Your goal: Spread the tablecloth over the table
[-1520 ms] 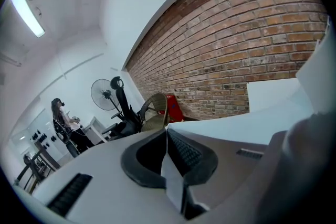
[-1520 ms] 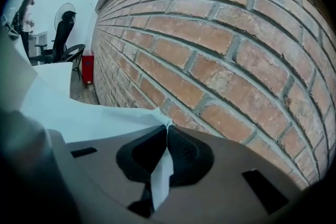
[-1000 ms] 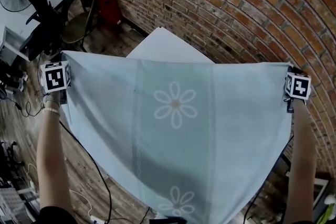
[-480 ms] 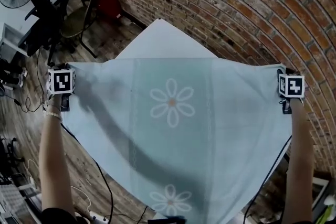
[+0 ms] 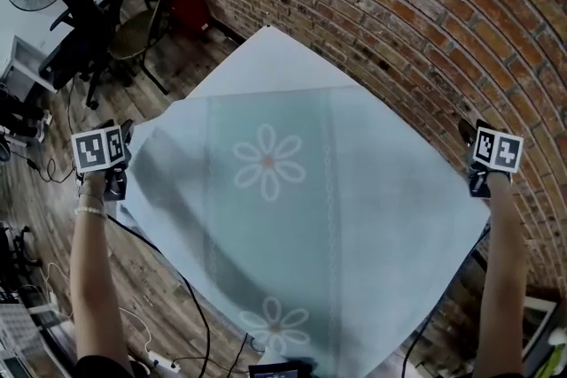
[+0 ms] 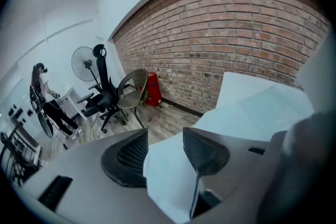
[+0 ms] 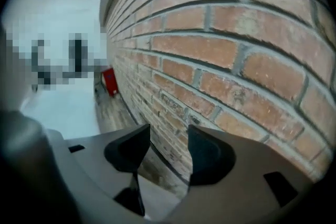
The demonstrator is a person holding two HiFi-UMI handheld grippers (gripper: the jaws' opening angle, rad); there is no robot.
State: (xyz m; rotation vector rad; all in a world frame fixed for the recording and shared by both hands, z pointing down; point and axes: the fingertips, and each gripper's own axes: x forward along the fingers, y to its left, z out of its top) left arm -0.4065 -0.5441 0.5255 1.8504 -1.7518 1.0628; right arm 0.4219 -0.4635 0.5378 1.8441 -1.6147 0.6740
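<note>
The tablecloth (image 5: pixel 354 217) has sunk onto the table (image 5: pixel 266 57), which is bare at twelve o'clock. Both pairs of jaws have just been opening. Only the left gripper (image 6: pixel 164 139) view shows a cloth corner loose between them, while those of the right gripper (image 7: pixel 168 131) stand apart before the brick wall (image 7: pixel 236 34).

Pale blue tablecloth (image 5: pixel 354 217) (white daisies along a darker middle band), spread diamond-wise over white counter (image 5: pixel 266 62); covers all but the bare far corner.

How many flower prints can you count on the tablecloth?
2: the far flower lies near the middle of the tablecloth, the near flower by its bottom edge. Others may hang out of sight.
</note>
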